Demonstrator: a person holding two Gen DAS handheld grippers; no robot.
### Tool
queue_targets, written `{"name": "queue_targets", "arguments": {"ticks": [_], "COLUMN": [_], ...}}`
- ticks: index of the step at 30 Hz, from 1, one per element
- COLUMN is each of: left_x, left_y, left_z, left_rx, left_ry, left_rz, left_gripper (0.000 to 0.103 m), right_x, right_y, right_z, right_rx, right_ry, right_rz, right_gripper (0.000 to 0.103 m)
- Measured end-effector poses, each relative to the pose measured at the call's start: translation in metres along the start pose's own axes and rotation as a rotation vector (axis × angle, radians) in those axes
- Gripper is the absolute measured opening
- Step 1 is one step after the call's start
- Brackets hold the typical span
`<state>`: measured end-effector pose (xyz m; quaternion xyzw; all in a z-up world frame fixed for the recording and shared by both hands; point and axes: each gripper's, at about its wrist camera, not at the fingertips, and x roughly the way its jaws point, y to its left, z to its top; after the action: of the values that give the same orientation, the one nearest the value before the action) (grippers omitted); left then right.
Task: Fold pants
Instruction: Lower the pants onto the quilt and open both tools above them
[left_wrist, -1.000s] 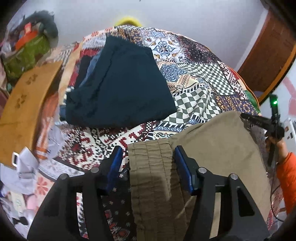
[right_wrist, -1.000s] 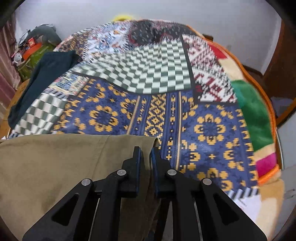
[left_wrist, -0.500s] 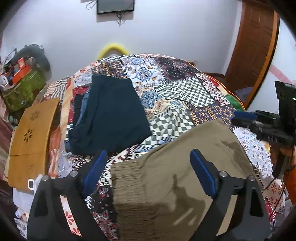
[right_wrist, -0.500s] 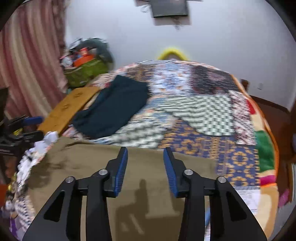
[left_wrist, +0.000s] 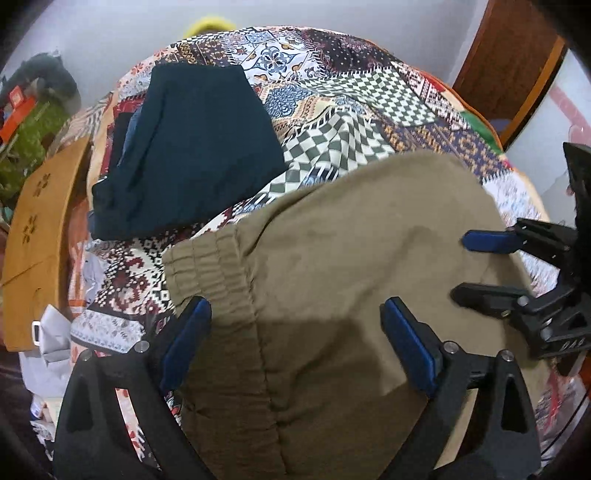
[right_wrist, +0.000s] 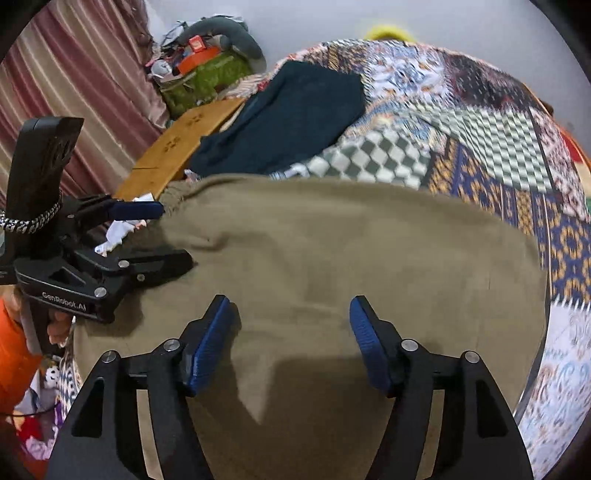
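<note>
Lying folded on the patterned bedspread (left_wrist: 369, 96), the khaki pants (left_wrist: 332, 258) appear partly done, with at least one more fold likely left; their long axis runs side to side, elastic waistband (left_wrist: 207, 266) toward the left; left gripper (left_wrist: 295, 343) and right gripper (right_wrist: 291, 339) hover above, jaws apart, empty.
</note>
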<state>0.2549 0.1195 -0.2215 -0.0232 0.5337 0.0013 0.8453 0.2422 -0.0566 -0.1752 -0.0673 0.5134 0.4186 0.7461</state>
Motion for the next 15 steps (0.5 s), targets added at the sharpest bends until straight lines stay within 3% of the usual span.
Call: {"name": "queue_targets", "arguments": {"ticks": [15], "left_x": [-0.036], "left_y": [-0.003], "left_z": [-0.049], "left_rx": [0.030], "left_ry": [-0.066], "left_rz": [0.075], "left_gripper": [0.097], "right_x": [-0.058], "right_y": [-0.016], "right_z": [-0.078], "right_rx": [0.108], "right_ry": [-0.077], "right_rz": [-0.084], "right_gripper": [0.071]}}
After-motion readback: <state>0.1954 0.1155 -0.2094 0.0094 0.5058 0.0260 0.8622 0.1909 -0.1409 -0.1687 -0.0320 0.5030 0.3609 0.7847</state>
